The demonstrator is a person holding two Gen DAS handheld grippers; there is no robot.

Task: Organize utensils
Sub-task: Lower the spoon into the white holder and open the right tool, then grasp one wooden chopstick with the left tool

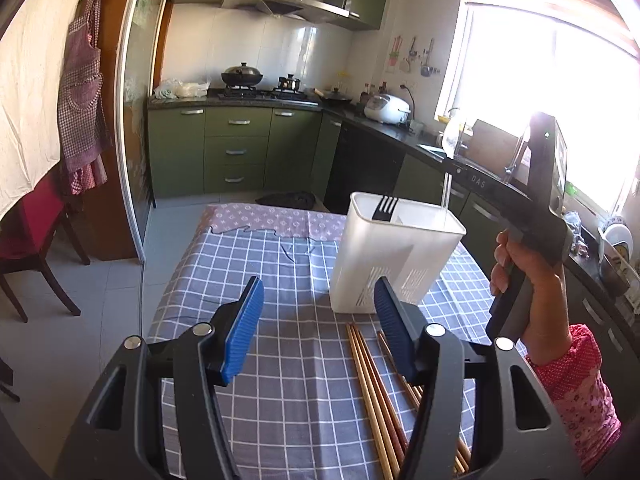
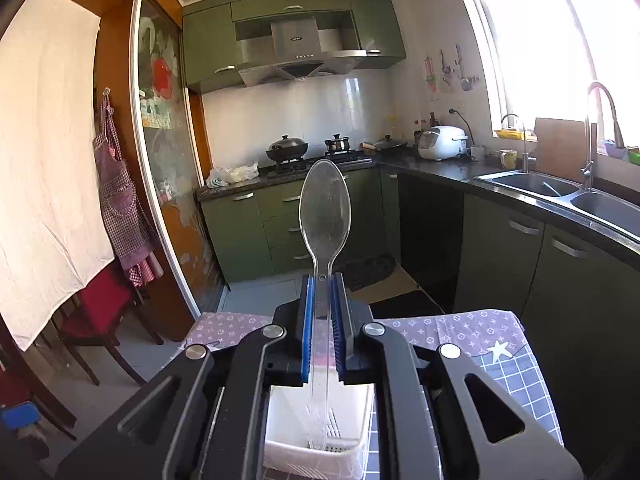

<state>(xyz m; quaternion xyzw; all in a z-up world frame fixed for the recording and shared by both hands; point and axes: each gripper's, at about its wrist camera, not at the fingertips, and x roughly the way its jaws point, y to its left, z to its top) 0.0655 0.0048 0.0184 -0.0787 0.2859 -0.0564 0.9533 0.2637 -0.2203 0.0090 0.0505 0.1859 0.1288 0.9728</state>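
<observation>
A white plastic utensil holder [image 1: 394, 252] stands on the checked tablecloth [image 1: 280, 264], with a black fork [image 1: 385, 208] upright inside. Several wooden chopsticks [image 1: 372, 396] lie on the cloth in front of it. My left gripper [image 1: 318, 300] is open and empty, low over the cloth, just left of the chopsticks. My right gripper [image 2: 323, 280] is shut on a clear plastic spoon [image 2: 325, 216], bowl up, handle pointing down into the holder [image 2: 320, 428] below it. In the left wrist view the right gripper's body [image 1: 536, 208] is held above the holder's right side.
A red-seated wooden chair [image 1: 32, 232] stands left of the table. Green kitchen cabinets [image 1: 236, 148], a stove with pots [image 1: 242, 76] and a sink counter [image 2: 560, 192] lie beyond. The table's far edge has a patterned lilac cloth [image 1: 276, 218].
</observation>
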